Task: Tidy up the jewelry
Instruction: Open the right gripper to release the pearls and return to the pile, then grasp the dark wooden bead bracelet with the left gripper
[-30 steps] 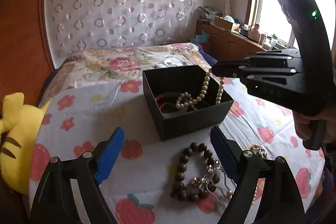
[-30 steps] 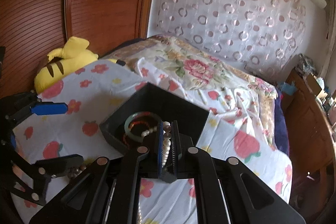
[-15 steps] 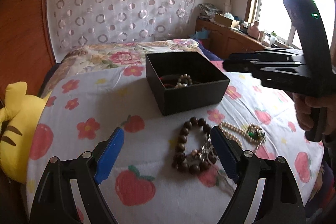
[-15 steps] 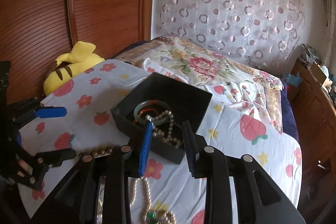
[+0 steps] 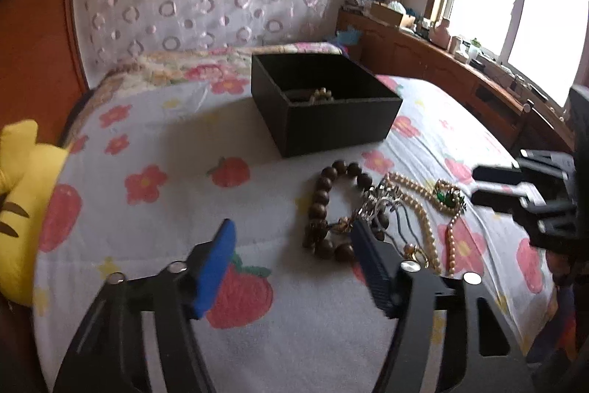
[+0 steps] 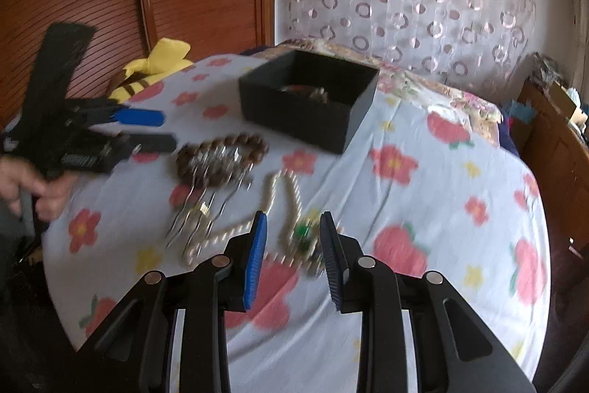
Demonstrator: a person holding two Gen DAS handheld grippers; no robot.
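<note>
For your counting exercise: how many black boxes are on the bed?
1: the black box sits open on the strawberry-print sheet, beyond the loose jewelry, holding some pieces.

The black open-topped cardboard box (image 5: 324,113) hides most of its contents behind its near wall: only a few pale beads (image 5: 321,94) show above the rim, and what lies beneath them cannot be told. In the right wrist view the whole scene is motion-blurred; the silver hairpins (image 6: 198,216) in front of the box smear into streaks. The green-stoned brooch (image 6: 303,234) is partly covered by the right gripper's fingers (image 6: 333,256). The yellow striped plush toy (image 5: 18,209), left of the box, is cut off by the picture's edge.
</note>
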